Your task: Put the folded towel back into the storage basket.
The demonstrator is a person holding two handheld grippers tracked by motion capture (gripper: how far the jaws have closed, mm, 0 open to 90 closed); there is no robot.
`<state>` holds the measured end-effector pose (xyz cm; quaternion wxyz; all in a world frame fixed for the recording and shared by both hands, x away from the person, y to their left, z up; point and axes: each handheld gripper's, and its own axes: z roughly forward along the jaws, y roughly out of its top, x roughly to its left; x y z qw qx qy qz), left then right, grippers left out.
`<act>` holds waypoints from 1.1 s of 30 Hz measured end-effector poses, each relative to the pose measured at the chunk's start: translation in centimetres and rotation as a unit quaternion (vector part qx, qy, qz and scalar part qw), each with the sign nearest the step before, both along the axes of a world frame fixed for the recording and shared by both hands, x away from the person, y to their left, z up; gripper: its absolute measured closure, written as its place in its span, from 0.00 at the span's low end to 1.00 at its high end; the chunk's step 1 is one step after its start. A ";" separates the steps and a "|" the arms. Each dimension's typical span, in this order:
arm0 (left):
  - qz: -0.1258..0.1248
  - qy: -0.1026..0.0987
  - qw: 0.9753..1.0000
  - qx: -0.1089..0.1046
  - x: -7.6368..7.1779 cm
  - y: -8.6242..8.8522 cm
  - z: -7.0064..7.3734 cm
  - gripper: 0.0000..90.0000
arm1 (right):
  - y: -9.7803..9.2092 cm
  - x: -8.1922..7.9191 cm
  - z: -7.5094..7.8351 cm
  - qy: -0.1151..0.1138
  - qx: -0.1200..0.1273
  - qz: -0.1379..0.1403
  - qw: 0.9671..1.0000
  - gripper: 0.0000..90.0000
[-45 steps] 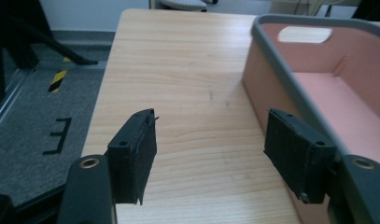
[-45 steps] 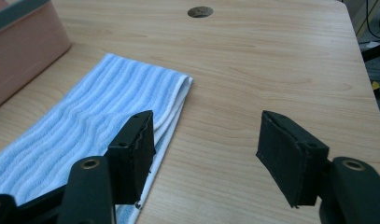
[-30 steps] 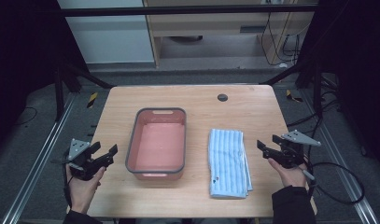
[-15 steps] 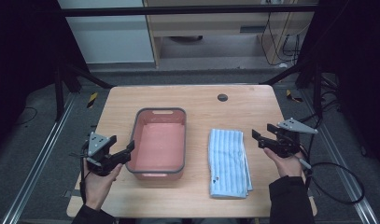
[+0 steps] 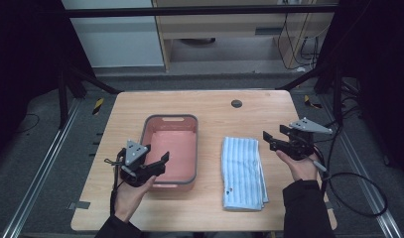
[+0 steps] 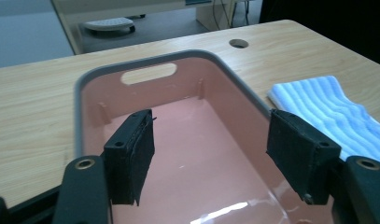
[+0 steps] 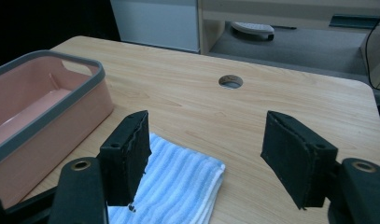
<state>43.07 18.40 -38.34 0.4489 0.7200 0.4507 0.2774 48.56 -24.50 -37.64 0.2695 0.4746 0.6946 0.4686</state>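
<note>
A pink bin with a grey rim (image 5: 191, 144) stands mid-table, empty inside (image 6: 187, 154). To its right lies a folded blue-and-white striped towel (image 5: 242, 172), also seen in both gripper views (image 7: 178, 186) (image 6: 332, 112). My left gripper (image 5: 159, 162) hangs open over the bin's near left corner, its jaws (image 6: 211, 158) wide apart above the bin floor. My right gripper (image 5: 270, 140) is open just right of the towel's far end, jaws (image 7: 204, 154) spread over the towel's corner and bare wood, holding nothing.
The wooden table (image 5: 209, 106) has a round cable hole (image 5: 236, 103) at the back. Cables trail off the right edge (image 5: 348, 183). Metal rails and dark floor surround the table; a cabinet stands behind it.
My left gripper has moved right from the table's left edge to over the bin's near left corner. My right gripper has shifted left toward the towel's far end. Both stay open.
</note>
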 end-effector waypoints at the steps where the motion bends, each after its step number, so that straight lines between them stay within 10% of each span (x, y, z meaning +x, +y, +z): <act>1: -0.009 0.002 1.000 -0.006 0.0 -0.8 -0.1 0.36 | 0.1 0.1 0.0 0.000 0.001 -0.001 1.000 0.35; 33: -0.093 0.041 0.995 0.017 -1.2 -11.0 -3.2 0.45 | 0.6 2.1 -1.1 0.006 -0.003 -0.003 1.000 0.38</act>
